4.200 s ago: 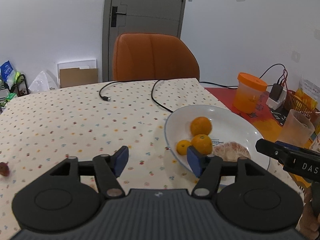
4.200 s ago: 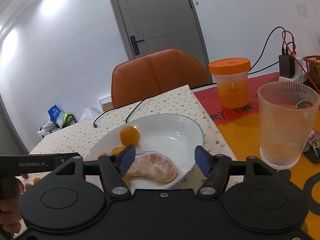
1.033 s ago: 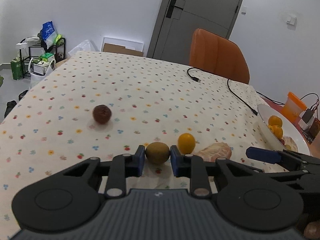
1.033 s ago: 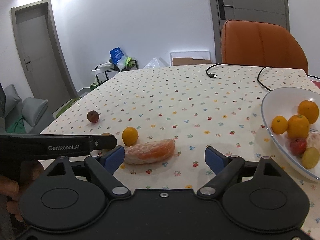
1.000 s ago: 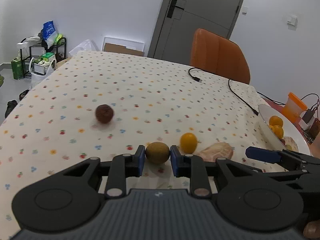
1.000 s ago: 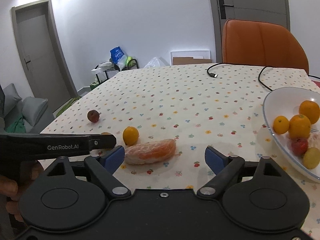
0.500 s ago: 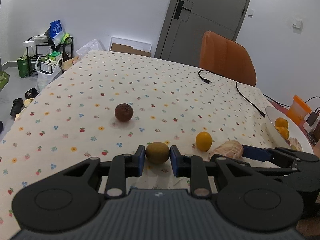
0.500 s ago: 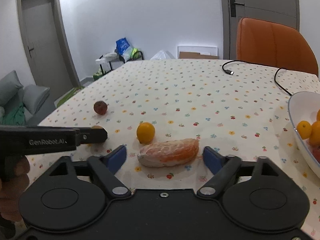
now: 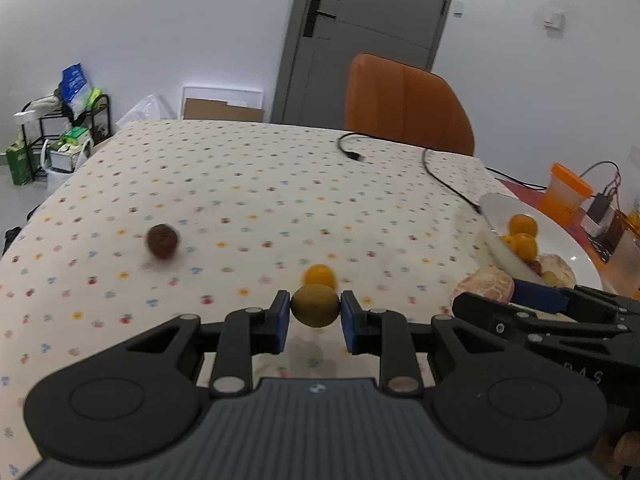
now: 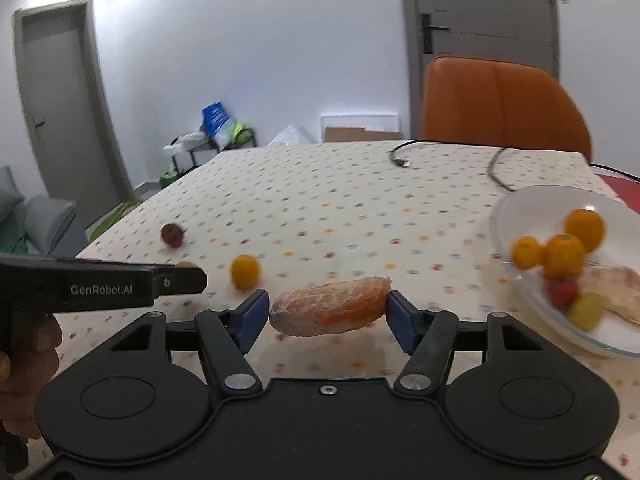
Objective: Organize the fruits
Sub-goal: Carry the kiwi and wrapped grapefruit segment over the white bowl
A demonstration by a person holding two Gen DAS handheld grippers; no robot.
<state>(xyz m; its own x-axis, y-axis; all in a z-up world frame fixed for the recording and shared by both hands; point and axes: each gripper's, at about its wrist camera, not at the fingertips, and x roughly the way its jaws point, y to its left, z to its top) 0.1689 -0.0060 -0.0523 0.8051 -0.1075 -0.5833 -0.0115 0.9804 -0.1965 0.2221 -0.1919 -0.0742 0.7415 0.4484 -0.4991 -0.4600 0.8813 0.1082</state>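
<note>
place: a home, a dining room by the look of it
table: covered with a cream cloth printed with small fruits
seat: 1 orange padded chair pushed up to the far edge
doors: a grey door with a black lever handle behind the chair, another grey door off to the side
clutter: a black rack of bags and groceries against the white wall
soft furniture: grey cushions low by the side door
</note>
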